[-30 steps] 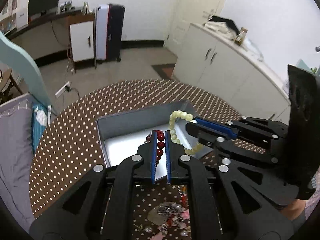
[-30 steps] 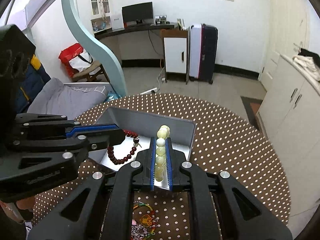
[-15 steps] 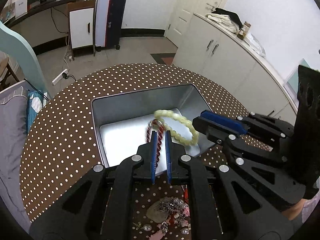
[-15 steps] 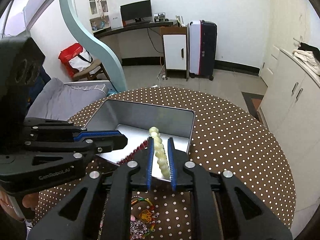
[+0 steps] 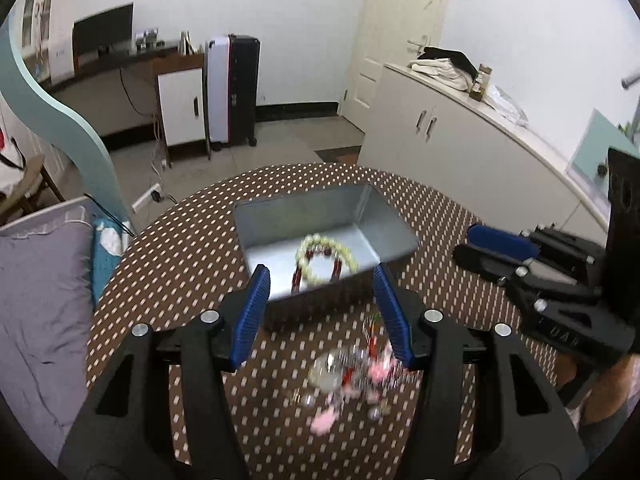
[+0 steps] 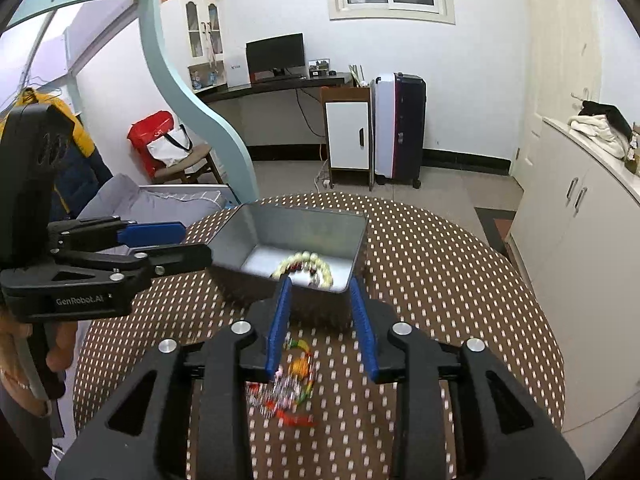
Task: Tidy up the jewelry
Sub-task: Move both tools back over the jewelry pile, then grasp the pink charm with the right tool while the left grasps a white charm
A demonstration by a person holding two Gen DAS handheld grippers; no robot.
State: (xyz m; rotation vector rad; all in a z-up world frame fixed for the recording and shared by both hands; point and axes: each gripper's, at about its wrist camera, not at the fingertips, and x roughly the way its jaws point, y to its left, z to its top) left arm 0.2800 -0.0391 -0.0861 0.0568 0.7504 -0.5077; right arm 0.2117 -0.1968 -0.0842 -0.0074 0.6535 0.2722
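Here, item by item. Tin (image 5: pixel 384 216): rectangular, grey metal, smooth inside with rounded corners, standing on the bench (image 5: pixel 184 248); its long axis runs away from both cameras, angled a little to the right in the left view and to the left in the right view. Pale bracelet (image 5: pixel 326 256): a ring of round cream beads, glossy, lying flat on the tin floor near the front wall. Red bracelet (image 5: pixel 298 276): dark red beads, a narrower loop lying partly under or across the pale one, its long axis pointing roughly toward the front wall; the blur hides which lies on top. Bench: round, covered in brown cloth with white dots. Pile (image 5: pixel 352 376): loose jewelry on the cloth in front of the tin, silver, pink and red pieces, too blurred to sort; in the right view (image 6: pixel 292 376) orange and green pieces show too. Left gripper (image 5: pixel 322 312): black frame, blue ribbed pads, jaws apart and opening, nothing between them but the tin's front wall seen beyond. Right gripper (image 6: pixel 320 322): same build, jaws apart and opening, narrower gap, empty. Each gripper shows at the edge of the other's view, beside the tin, clear of it. Around: cabinet (image 5: pixel 460 148), suitcase (image 6: pixel 398 128), desk with monitor (image 6: pixel 274 54), grey bedding (image 5: pixel 36 300).
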